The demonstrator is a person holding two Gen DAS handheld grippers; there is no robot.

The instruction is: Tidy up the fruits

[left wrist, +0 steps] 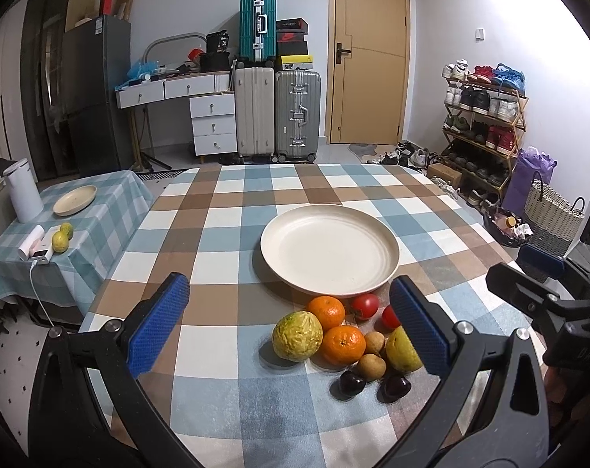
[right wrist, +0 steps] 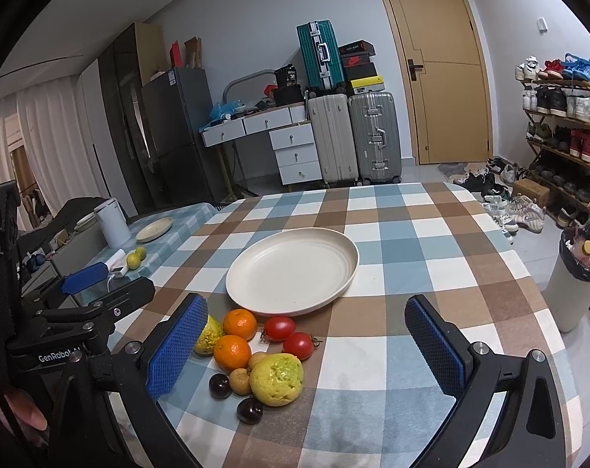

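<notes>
Both grippers, the left gripper (left wrist: 291, 325) and the right gripper (right wrist: 306, 345), hang spread wide and empty above the fruit pile (right wrist: 252, 355), which sits just before the bare plate (right wrist: 293, 269) (nothing moved yet, I'd judge). Next: close on one fruit.

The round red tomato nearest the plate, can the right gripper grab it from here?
Probably yes. The right gripper has its jaws wide open, and the tomato lies ahead between them, bare on top. A second tomato and an orange crowd it, though.
</notes>
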